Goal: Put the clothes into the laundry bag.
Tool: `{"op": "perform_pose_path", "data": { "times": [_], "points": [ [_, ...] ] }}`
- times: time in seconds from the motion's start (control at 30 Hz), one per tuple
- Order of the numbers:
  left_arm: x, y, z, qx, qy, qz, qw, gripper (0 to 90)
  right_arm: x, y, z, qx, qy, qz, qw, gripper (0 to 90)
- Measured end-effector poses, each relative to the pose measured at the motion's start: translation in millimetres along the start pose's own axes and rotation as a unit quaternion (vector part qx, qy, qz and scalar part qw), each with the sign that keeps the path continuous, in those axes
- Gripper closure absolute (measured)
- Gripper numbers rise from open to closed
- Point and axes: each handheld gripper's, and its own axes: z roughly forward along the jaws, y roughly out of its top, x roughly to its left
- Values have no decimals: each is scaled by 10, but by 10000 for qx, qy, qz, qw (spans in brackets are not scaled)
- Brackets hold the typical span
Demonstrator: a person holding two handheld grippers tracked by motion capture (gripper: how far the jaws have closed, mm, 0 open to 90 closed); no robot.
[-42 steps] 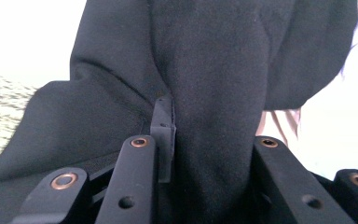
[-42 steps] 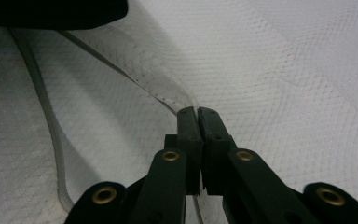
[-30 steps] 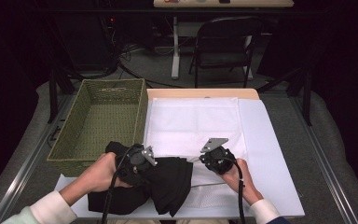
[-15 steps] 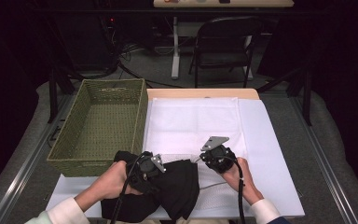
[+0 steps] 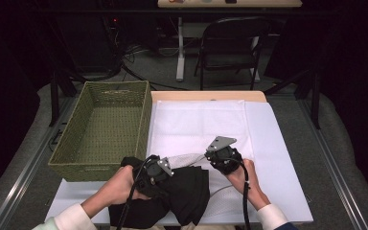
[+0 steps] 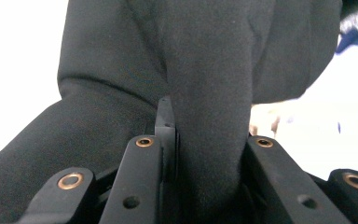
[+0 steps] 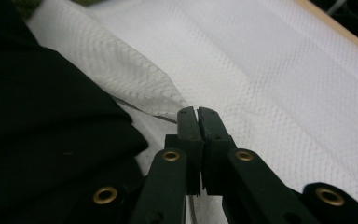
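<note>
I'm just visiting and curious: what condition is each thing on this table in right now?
Black garment: bunched, a fold clamped in the left gripper.
White towel: spread flat, near corner lifted and pinched by the right gripper.
Green basket: upright, empty.

Crumpled black cloth (image 5: 182, 194) on white towel (image 5: 196, 124), near edge

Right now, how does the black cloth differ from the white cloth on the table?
The black cloth is bunched in thick folds near the table's front edge; the white cloth lies mostly flat, with only its near corner lifted. The left gripper is shut on a fold of the black cloth; the right gripper is shut at the white cloth's lifted corner. The black cloth looks smooth, the white one waffle-textured. Both rest on the table.
</note>
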Motion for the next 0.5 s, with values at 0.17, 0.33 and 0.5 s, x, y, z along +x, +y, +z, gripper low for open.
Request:
{"op": "perform_pose_path", "data": {
  "times": [0.17,0.33,0.5],
  "points": [
    [59,87,-17,-209,98,-493,9985,748,21,68,-138,-258,-4,-11,9997,886],
    [175,159,176,-146,228,-1131,9932,737,40,77,-174,-231,110,-25,9997,886],
    [310,113,296,-342,64,-1493,9882,725,95,31,-123,-48,145,-142,9998,886]
  ]
}}
